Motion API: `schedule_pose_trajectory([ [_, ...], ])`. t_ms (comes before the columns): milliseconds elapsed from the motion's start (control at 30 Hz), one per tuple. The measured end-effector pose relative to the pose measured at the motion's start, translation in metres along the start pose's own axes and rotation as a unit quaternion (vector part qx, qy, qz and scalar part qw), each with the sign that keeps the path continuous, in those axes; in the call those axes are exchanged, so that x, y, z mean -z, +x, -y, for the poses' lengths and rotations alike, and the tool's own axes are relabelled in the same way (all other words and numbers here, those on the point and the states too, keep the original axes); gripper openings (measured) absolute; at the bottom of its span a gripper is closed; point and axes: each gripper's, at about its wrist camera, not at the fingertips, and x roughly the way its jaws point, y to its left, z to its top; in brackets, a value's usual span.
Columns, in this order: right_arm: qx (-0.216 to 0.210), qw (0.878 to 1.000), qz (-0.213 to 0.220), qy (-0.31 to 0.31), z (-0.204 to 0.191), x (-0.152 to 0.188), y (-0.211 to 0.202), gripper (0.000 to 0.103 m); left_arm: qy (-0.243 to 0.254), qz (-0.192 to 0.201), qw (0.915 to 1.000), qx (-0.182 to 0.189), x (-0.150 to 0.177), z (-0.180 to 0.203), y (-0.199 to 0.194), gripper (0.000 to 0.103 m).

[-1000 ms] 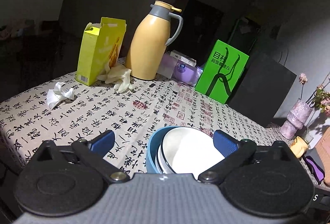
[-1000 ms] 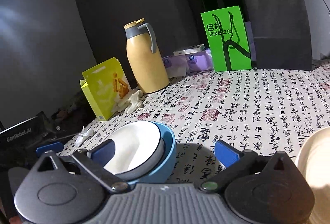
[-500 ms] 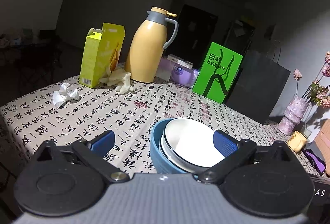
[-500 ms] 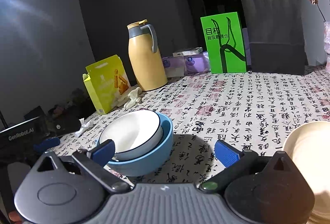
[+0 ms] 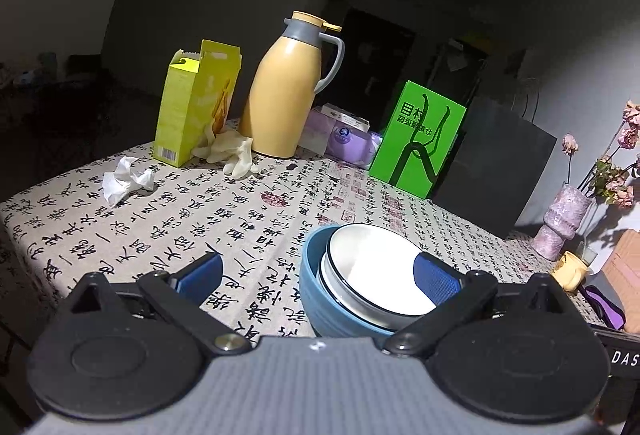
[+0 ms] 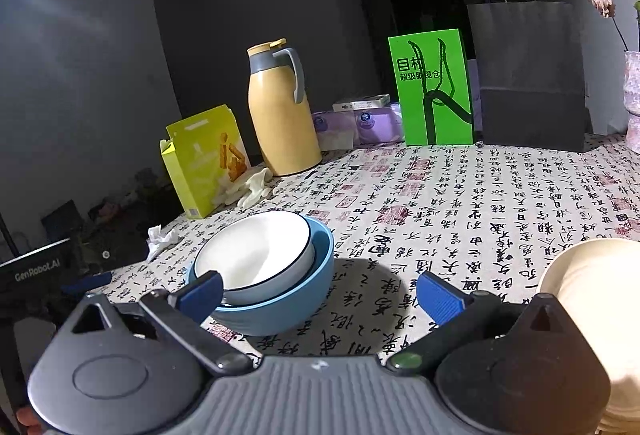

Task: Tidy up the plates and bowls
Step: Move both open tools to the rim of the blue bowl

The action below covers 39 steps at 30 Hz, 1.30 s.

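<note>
While both grippers stand wide open and empty, the white ceramic bowl [image 6: 256, 255] nested in the ribbed blue bowl [image 6: 280, 299] sits by the right gripper's [image 6: 318, 291] left fingertip and the left gripper's [image 5: 318, 271] right fingertip.

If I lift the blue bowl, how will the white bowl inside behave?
The white bowl sits tilted in the blue bowl, so it may shift or rattle. Both look glazed, probably slippery and breakable. The stack is likely heavy for one rim grip.

A tall mustard-yellow thermos jug with a grey collar and handle [image 5: 282, 95] is seen on the calligraphy-printed tablecloth [image 5: 168, 231]. Just beside it, an opened yellow carton [image 5: 192, 103], pale rubber gloves [image 5: 232, 151] and a crumpled white tissue [image 5: 124, 183] are found. Further along, a bright green box [image 6: 432, 87] and a black paper bag [image 6: 528, 75] are stood upright.
</note>
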Motion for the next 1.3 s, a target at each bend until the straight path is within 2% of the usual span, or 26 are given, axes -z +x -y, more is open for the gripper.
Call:
schedule_pose_trajectory([
  [267, 0.014, 1.0, -0.014, 0.011, 0.002, -0.006, 0.014, 0.103, 0.001, -0.005, 0.9997, 0.023, -0.006, -0.003, 0.013, 0.103],
  [400, -0.004, 1.0, -0.018, 0.019, 0.005, -0.01, 0.02, 0.103, 0.005, -0.007, 0.9995, 0.03, -0.008, -0.004, 0.022, 0.103],
  [567, 0.002, 0.999, -0.03, 0.012, 0.004, -0.015, 0.033, 0.103, -0.005, -0.025, 0.9985, 0.048, -0.011, -0.007, 0.038, 0.103],
  [933, 0.002, 0.997, -0.063, 0.034, 0.015, -0.022, 0.07, 0.103, -0.019, -0.055, 0.9971, 0.05, -0.016, -0.015, 0.073, 0.103],
  [1100, -0.008, 0.996, -0.084, 0.039, 0.015, -0.023, 0.088, 0.103, -0.032, -0.086, 0.9948, 0.043, -0.016, -0.024, 0.091, 0.103],
  [1200, -0.008, 0.994, -0.098, 0.039, 0.014, -0.023, 0.098, 0.103, -0.051, -0.114, 0.9908, 0.052, -0.015, -0.03, 0.102, 0.103],
  [1300, -0.009, 0.992, -0.115, 0.043, 0.013, -0.023, 0.108, 0.103, -0.057, -0.124, 0.9895, 0.048, -0.014, -0.033, 0.109, 0.103],
])
